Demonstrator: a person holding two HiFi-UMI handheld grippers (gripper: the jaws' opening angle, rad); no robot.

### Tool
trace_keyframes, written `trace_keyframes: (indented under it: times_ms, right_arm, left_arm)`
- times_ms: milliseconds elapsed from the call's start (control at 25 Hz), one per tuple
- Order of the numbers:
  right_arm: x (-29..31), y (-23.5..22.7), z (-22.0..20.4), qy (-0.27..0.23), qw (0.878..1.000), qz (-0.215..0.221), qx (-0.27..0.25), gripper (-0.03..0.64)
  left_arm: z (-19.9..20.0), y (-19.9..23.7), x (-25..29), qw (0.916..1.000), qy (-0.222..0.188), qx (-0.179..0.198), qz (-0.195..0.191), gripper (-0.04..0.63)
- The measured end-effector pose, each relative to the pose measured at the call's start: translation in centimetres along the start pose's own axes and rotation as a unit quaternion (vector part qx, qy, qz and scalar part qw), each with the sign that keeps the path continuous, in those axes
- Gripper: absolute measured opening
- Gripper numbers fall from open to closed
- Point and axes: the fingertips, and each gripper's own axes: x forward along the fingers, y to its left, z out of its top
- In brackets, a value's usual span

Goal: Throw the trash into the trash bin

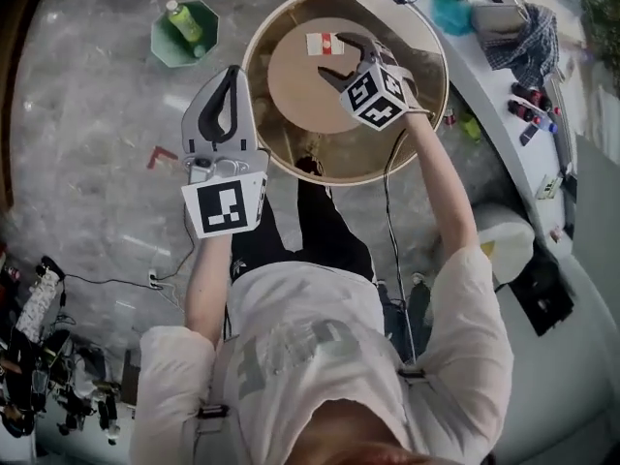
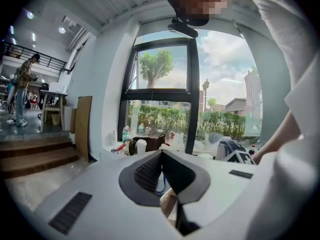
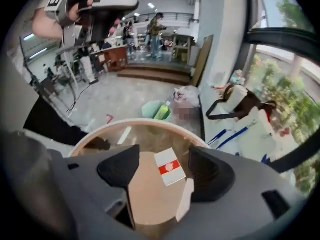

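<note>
Right arm extended, right gripper (image 1: 339, 58) tipped steeply down over the trash bin (image 1: 248, 85). Its fingers are spread wide and grip nothing. Left gripper (image 1: 231, 76) is held nearly level just beside the bin's rim, fingers pressed together. White-and-red box (image 1: 325, 44) is inside the bin below the right fingers, broad face up, long axis crosswise in the head view.

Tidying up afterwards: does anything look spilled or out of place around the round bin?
Nothing stands out. The red-and-white box is inside the round bin, and a green bottle sits in the green container beside it.
</note>
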Motion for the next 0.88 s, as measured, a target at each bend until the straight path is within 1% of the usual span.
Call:
trace_keyframes:
  times_ms: [80, 200, 280, 320, 440, 640, 800, 840, 880]
  right_arm:
    - [3.2, 0.2, -2.7, 0.06, 0.996, 0.034, -0.064, 0.298]
    - [5.8, -0.7, -6.3, 0.142, 0.977, 0.054, -0.151, 0.298]
    - [6.8, -1.3, -7.5, 0.172, 0.965, 0.064, -0.189, 0.298]
    - [7.2, -1.4, -7.8, 0.179, 0.962, 0.07, -0.195, 0.298]
    - [8.3, -1.5, -8.1, 0.195, 0.958, 0.087, -0.192, 0.298]
    - [10.2, -1.1, -9.1, 0.229, 0.939, 0.106, -0.232, 0.298]
    - [10.6, -1.1, -9.5, 0.258, 0.931, 0.116, -0.229, 0.296]
    - [10.5, -1.2, -9.5, 0.266, 0.93, 0.117, -0.227, 0.273]
    - [10.3, -1.3, -9.3, 0.268, 0.93, 0.116, -0.225, 0.273]
  left_arm:
    - [-2.0, 0.6, 0.3, 0.9999, 0.005, -0.009, 0.01, 0.012]
    - [-3.6, 1.6, -0.2, 0.9995, 0.005, -0.019, 0.025, 0.012]
    - [-4.3, 2.4, -0.5, 0.9988, 0.009, -0.031, 0.036, 0.012]
    - [-4.7, 2.8, -0.7, 0.9985, 0.011, -0.034, 0.041, 0.011]
    - [-5.2, 3.9, -0.8, 0.9983, 0.014, -0.031, 0.047, 0.011]
    - [-5.9, 6.1, -1.1, 0.9977, 0.014, -0.028, 0.06, 0.011]
    - [-6.4, 7.4, -1.6, 0.9969, 0.011, -0.024, 0.075, 0.012]
    - [-6.4, 7.5, -1.8, 0.9968, 0.013, -0.02, 0.076, 0.012]
    - [-6.4, 7.7, -2.0, 0.9967, 0.014, -0.018, 0.077, 0.011]
